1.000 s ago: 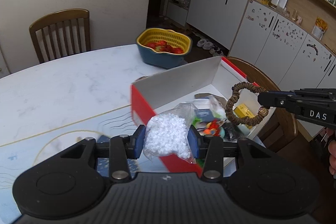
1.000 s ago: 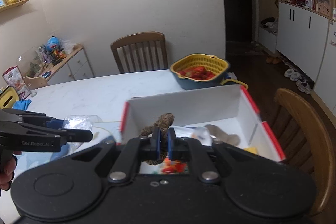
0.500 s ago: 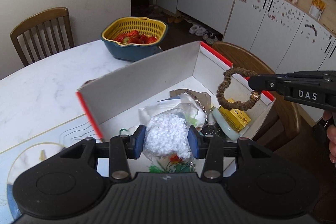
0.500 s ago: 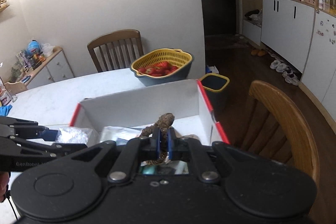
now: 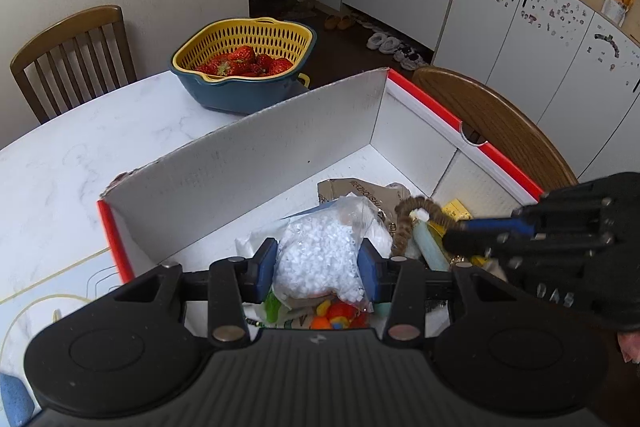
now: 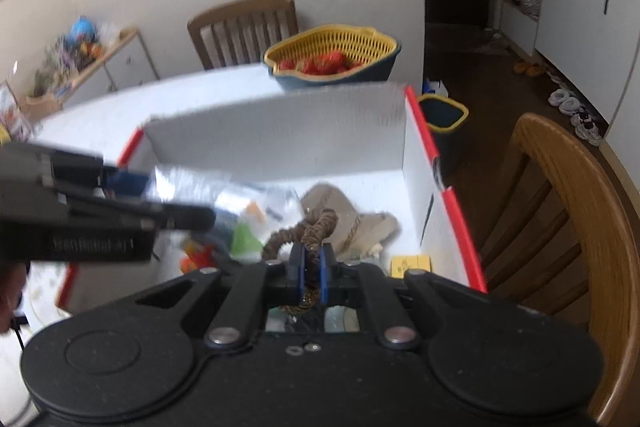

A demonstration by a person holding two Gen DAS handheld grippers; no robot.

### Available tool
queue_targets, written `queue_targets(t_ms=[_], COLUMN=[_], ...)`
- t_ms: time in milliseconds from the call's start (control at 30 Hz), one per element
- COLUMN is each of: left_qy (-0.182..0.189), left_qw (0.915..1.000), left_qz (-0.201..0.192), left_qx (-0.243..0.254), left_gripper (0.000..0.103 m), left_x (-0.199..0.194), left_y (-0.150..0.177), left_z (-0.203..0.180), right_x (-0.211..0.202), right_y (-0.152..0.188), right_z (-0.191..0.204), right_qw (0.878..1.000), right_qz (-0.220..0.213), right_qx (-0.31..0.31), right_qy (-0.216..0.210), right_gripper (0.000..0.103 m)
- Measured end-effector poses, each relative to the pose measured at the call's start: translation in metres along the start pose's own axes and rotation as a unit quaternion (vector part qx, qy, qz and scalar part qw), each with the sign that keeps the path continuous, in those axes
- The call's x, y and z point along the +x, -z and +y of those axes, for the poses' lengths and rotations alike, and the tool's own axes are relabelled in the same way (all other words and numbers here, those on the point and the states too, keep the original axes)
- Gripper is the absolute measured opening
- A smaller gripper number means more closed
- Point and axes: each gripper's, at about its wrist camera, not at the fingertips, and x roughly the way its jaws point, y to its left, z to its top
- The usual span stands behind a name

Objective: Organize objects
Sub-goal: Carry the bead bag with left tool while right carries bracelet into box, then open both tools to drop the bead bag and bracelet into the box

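Observation:
My left gripper (image 5: 318, 269) is shut on a clear bag of white beads (image 5: 320, 259) and holds it inside the open white box with red rims (image 5: 288, 151). My right gripper (image 6: 312, 267) is shut on a brown beaded bracelet (image 6: 316, 231) and holds it low in the same box (image 6: 280, 135), just right of the bag. The bracelet (image 5: 408, 223) and the right gripper (image 5: 464, 241) also show in the left wrist view. The left gripper (image 6: 188, 217) shows at the left of the right wrist view. Several small items lie in the box.
A yellow strainer of strawberries in a blue bowl (image 5: 244, 63) stands on the white marble table (image 5: 80, 147) behind the box. Wooden chairs stand at the far side (image 5: 68, 55) and at the right (image 6: 568, 211). A small bin (image 6: 442, 111) is on the floor.
Both grippers have moved forward and down into the box with their loads. The bracelet went from above the box's right rim to low among the items inside.

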Motion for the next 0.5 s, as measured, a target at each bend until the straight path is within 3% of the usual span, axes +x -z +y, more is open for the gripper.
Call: queue_targets(t_ms=[233, 500], left_qy=[0.005, 0.011], left_qw=[0.9998, 0.9992], left_qz=[0.021, 0.037], left_qx=[0.006, 0.006], left_gripper=[0.042, 0.043], left_x=[0.02, 0.034], left_y=[-0.002, 0.0], left_z=[-0.003, -0.002], right_x=[0.017, 0.017], right_y=[0.001, 0.003], right_z=[0.0, -0.01], right_qw=[0.999, 0.999], right_qz=[0.036, 0.039], right_qx=[-0.03, -0.031], right_qy=[0.013, -0.001], right_gripper=[0.007, 0.018])
